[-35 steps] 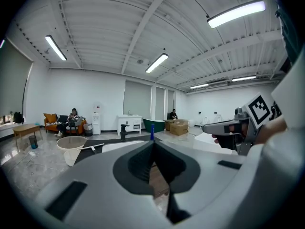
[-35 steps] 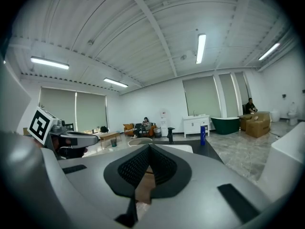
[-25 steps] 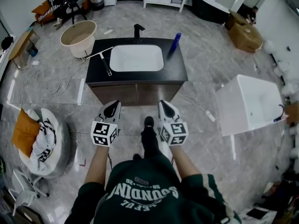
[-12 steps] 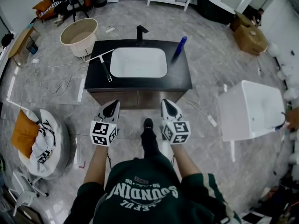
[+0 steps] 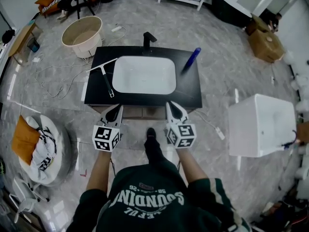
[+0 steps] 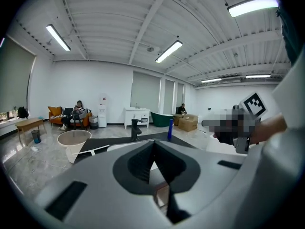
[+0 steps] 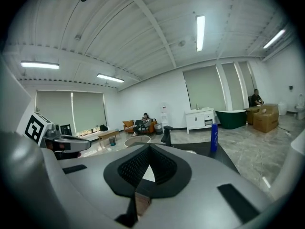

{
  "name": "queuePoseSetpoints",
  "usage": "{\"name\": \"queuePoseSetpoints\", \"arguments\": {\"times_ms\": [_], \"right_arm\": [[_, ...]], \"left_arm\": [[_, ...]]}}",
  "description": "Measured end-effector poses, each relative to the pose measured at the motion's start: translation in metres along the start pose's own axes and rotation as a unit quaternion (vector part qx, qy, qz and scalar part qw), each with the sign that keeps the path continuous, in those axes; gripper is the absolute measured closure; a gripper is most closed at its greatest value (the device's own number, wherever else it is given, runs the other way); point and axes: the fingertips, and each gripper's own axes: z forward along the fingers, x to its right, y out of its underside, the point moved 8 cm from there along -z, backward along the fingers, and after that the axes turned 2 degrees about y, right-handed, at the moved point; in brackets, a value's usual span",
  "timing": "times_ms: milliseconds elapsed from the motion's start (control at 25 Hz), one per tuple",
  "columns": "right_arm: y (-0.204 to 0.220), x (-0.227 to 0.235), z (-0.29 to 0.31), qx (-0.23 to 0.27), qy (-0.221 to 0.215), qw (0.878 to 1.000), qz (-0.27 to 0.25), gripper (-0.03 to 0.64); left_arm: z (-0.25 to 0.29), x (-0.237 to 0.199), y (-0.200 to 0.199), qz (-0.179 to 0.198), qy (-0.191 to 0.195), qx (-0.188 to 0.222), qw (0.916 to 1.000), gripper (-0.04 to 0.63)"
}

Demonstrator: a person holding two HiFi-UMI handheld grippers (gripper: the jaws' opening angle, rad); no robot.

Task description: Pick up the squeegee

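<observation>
1. Head view: the squeegee (image 5: 106,79) lies flat on the black counter, just left of the white basin (image 5: 144,75). Its blade is at the far end and its handle runs back toward the counter's near edge. I judge that handle the easy part to pinch.
2. Same view: my left gripper (image 5: 114,110) and right gripper (image 5: 173,107) hang side by side at the counter's near edge, short of the basin. Both carry nothing, and I'm squared up to the basin so either could go in. The left one sits nearer the squeegee's side of the basin, so I'd reach with it.
3. Left gripper view: my jaws are pressed together with nothing between them. The squeegee's pale blade shows left of the basin, beyond my tips and well apart from them. I'll have to spread the jaws before I get there.
4. Right gripper view: these jaws are also pressed together and hold nothing. I see the faucet (image 7: 167,135) behind the basin and a blue bottle (image 7: 214,137) to its right, but no squeegee.
</observation>
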Motion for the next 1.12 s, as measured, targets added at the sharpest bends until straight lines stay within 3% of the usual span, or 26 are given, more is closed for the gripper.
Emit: {"name": "queuePoseSetpoints", "arguments": {"times_ms": [520, 840, 1120], "right_arm": [[-0.052, 0.064, 0.156, -0.022, -0.060, 0.998, -0.018, 0.615], [-0.072, 0.066, 0.202, -0.022, -0.095, 0.995, -0.030, 0.615], [-0.080, 0.057, 0.223, -0.018, -0.089, 0.995, -0.031, 0.615]], "left_arm": [[0.131, -0.059, -0.052, -0.020, -0.041, -0.019, 0.9988, 0.594], [0.157, -0.080, -0.073, -0.022, -0.060, -0.015, 0.9978, 0.594], [0.175, -0.103, -0.089, -0.013, -0.047, 0.000, 0.9988, 0.594]]}}
